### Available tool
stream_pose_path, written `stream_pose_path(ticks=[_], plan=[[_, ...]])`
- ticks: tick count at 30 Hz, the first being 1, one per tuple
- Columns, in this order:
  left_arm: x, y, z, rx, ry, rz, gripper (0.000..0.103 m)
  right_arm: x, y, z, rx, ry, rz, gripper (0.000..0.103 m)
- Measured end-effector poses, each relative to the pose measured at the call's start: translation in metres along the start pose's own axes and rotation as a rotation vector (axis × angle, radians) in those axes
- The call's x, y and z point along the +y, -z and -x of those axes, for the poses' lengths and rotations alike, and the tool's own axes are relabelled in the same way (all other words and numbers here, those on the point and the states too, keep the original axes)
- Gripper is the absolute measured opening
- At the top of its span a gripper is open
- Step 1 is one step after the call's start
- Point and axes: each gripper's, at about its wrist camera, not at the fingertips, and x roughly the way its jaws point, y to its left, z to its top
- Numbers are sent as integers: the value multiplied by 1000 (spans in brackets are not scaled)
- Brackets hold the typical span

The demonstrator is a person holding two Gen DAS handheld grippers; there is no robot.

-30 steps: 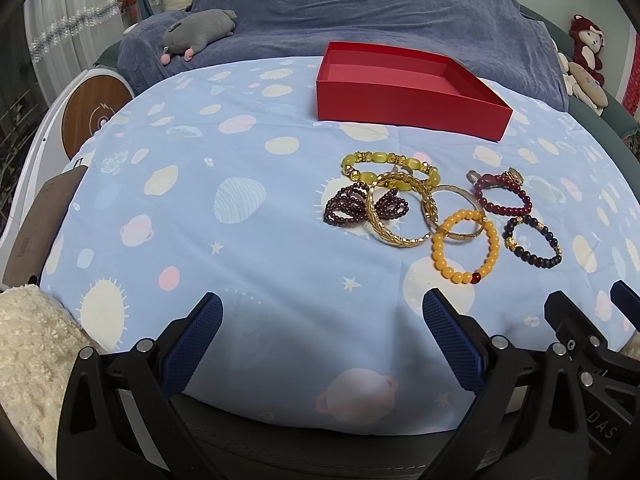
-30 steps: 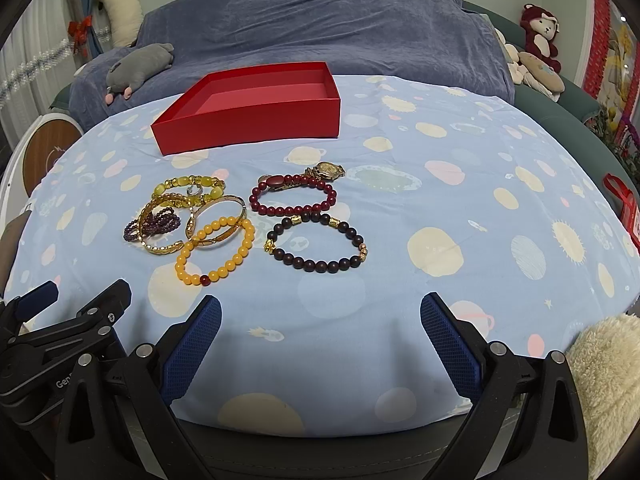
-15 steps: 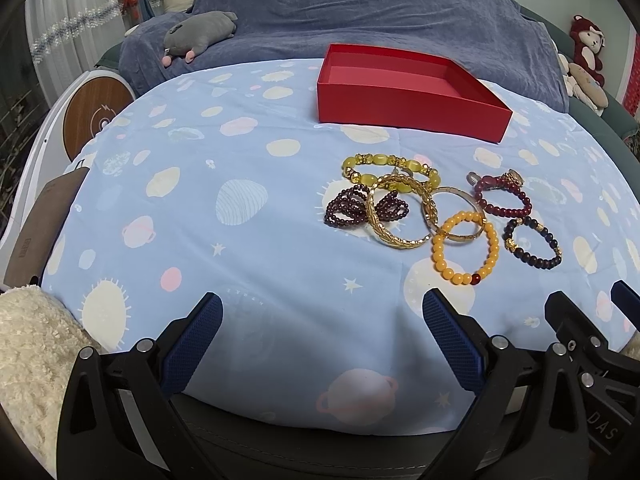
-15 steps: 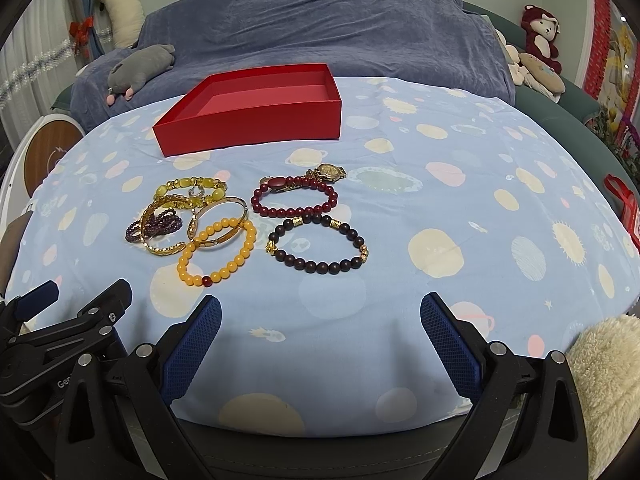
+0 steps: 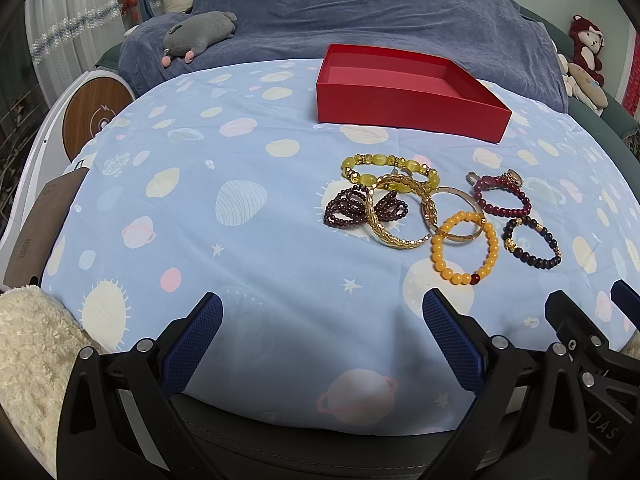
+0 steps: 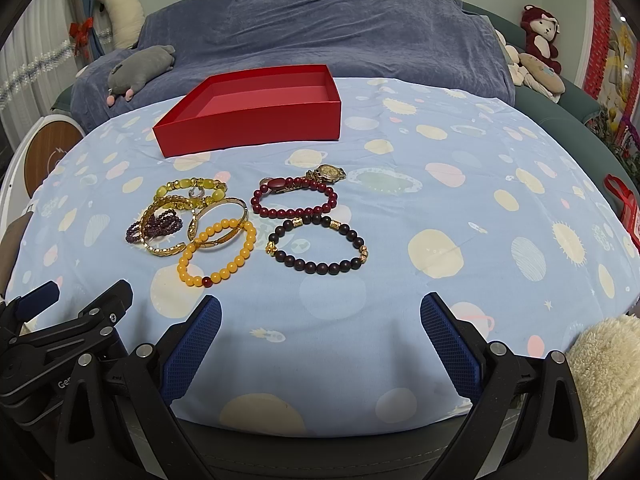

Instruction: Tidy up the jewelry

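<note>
An empty red box [image 5: 404, 92] [image 6: 256, 120] stands at the far side of the blue patterned table. Several bracelets lie in a loose pile in front of it: an orange bead bracelet [image 5: 464, 248] [image 6: 218, 252], a dark bead bracelet [image 5: 532, 242] [image 6: 318, 246], a dark red bead bracelet [image 5: 502, 196] [image 6: 294, 198], gold bangles [image 5: 400, 216] [image 6: 218, 220], a yellow-green stone bracelet [image 5: 388, 172] [image 6: 188, 192] and a purple bead strand [image 5: 346, 210] [image 6: 158, 226]. My left gripper [image 5: 320, 340] and my right gripper [image 6: 320, 340] are open and empty at the near table edge, short of the pile.
A blue-covered sofa [image 6: 320, 32] with a grey plush [image 5: 200, 34] and other plush toys [image 6: 540, 36] stands behind the table. A round wooden-faced device [image 5: 94, 116] is at the left. Cream fleece lies at the near left [image 5: 28, 344] and near right [image 6: 604, 364].
Both views have shifted slightly, so the box and bracelets sit a little lower in frame. Nothing on the table has moved and both grippers stay open.
</note>
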Motion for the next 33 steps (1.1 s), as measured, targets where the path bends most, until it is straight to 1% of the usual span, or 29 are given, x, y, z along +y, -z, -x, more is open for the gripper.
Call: stream_pose_path(ticks=[19,27,29,33], plan=[[-1,-1,1,1,3,-3,96,0,0,0,-2,0,-3,96],[1,-7,1,5,33,-1,96,-4,-14,4,-20,3,-18,96],[4,-12,1,7,43,18,96,-7,-17,3,-14,-2,-35,96],[15,-23,-3,16,66,102,95,-17,-17,0,-7,-4,-65,96]])
